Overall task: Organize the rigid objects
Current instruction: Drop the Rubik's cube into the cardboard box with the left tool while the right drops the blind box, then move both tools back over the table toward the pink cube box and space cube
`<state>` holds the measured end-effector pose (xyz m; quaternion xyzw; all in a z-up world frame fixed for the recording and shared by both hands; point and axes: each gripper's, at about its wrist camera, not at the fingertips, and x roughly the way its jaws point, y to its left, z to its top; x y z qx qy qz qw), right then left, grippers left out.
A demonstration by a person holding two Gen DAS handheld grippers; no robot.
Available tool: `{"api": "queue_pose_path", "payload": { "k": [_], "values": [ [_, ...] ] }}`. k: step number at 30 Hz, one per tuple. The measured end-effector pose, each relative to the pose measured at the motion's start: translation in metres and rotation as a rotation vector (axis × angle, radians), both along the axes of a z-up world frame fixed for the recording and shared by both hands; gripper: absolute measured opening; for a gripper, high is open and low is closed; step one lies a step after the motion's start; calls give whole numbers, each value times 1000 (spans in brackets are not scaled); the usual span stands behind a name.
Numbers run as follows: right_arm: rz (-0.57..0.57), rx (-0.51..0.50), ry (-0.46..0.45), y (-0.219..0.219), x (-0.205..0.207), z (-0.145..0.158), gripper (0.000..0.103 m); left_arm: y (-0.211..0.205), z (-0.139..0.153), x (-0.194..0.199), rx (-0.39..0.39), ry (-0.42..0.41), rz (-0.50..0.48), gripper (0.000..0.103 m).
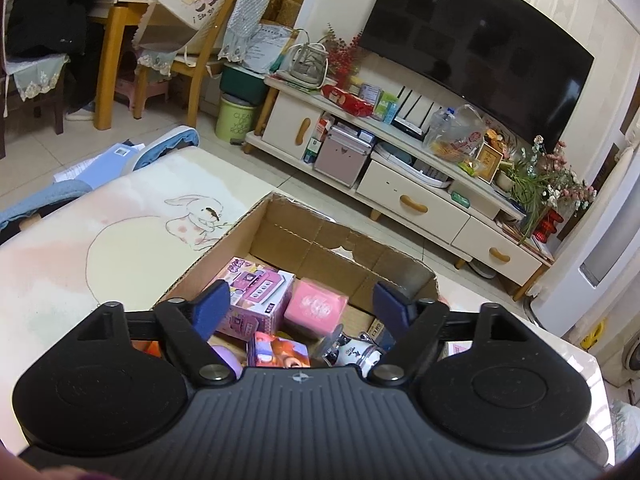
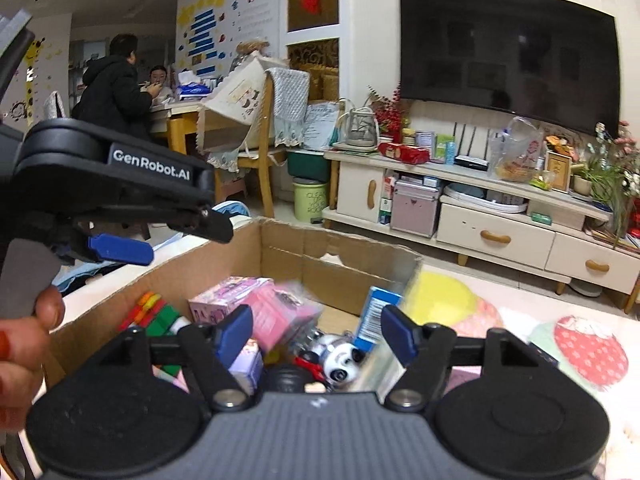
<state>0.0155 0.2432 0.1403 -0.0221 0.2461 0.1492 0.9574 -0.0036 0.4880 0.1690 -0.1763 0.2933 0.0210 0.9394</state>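
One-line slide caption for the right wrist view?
Right tool open above a cardboard box of toys, pink box below.

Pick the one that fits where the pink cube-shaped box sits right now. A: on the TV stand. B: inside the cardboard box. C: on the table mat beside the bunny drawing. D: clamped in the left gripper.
B: the pink cube rests among the toys inside the cardboard box, ahead of the open left gripper.

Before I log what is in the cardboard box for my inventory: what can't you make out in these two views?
- Near side of the cardboard box, both views: hidden behind the gripper bodies.
- Pink box and blue-white carton, right wrist view: motion-blurred, print unreadable.
- Panda-patterned item: partly hidden, kind unclear.
- Left gripper, right wrist view: only partly visible.
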Motion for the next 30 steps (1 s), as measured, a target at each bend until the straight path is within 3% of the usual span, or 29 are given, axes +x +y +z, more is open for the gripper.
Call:
{"api": "queue_pose_path", "payload": {
  "k": [11,30],
  "values": [
    [-79,13,-12,-29,-26,-7,79,-7,-1,-1,7,11,-31,103],
    [-185,40,13,-74,-42,-29,81,-3,-5,7,46,7,-137,103]
  ]
}}
